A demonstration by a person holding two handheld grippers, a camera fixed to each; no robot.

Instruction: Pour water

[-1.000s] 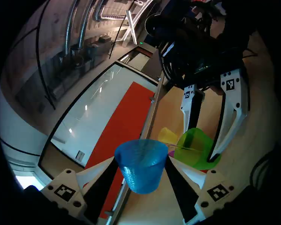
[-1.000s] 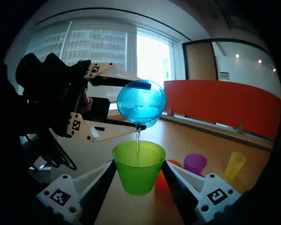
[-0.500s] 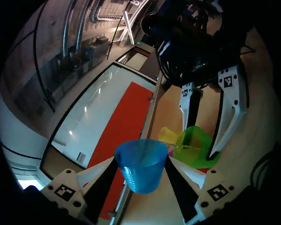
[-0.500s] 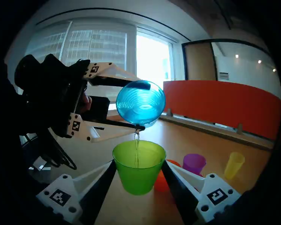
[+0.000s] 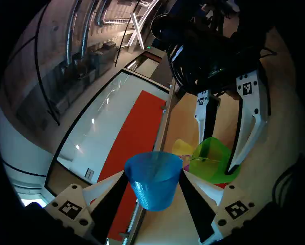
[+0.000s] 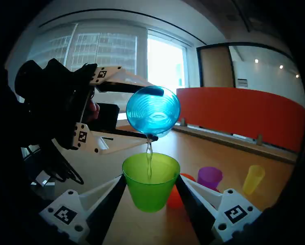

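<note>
— Blue cup (image 6: 152, 110): where?
— Tilted above the green cup (image 6: 151, 185), pinched by the left hand-held gripper (image 5: 153, 174); water (image 6: 149, 161) streams in.
— And the green one?
— Upright, clamped by the right hand-held gripper (image 6: 151, 178).

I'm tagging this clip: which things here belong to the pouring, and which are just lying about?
In use: blue cup in left gripper, green cup in right gripper, water stream.
Lying about: purple cup, yellow cup, orange cup.
</note>
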